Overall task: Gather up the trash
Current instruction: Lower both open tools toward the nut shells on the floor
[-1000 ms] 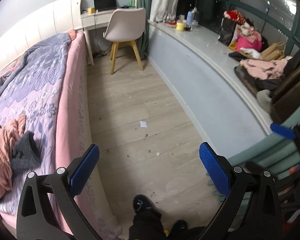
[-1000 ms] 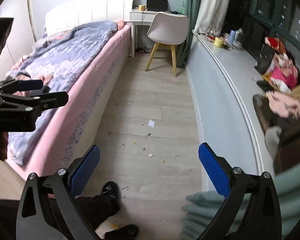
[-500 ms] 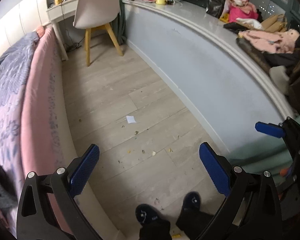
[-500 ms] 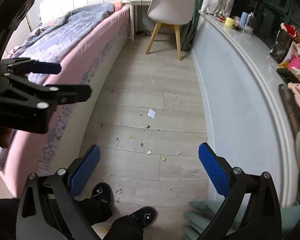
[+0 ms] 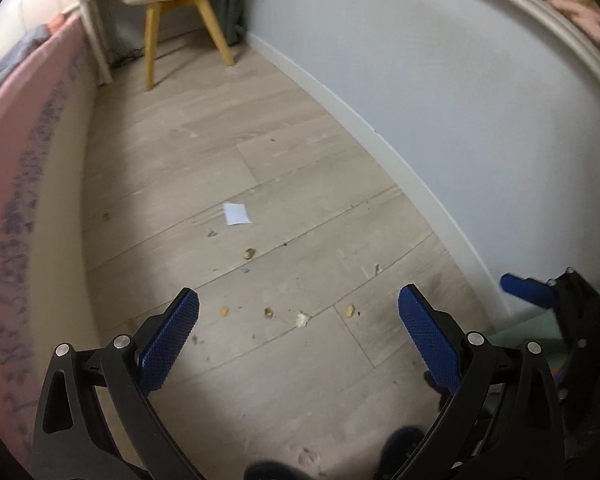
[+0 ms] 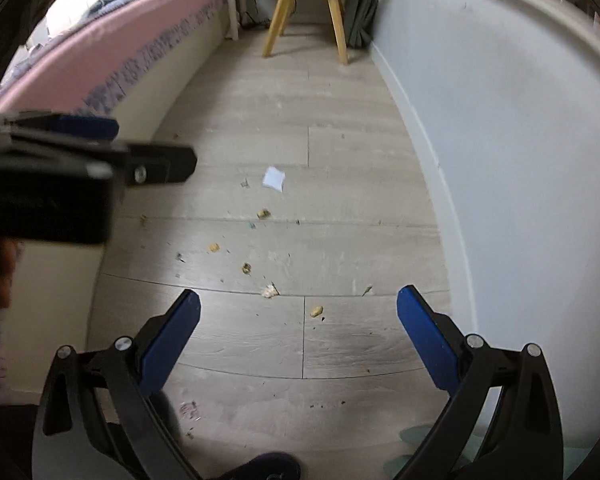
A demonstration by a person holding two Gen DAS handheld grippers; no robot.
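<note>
A pink-sided bed runs along the left, a curved pale blue wall along the right, and a wooden-legged chair stands at 12 o'clock; nothing blocks the plank floor between. Both the left tongs and right tongs gape wide, empty. A flat white paper scrap lies at 12 o'clock beyond the tongs, with yellowish crumbs scattered nearer.

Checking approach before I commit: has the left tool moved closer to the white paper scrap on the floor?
Yes. The left tool has dropped toward the floor and forward: the white paper scrap looms larger, and the chair has slid to the top edge.
</note>
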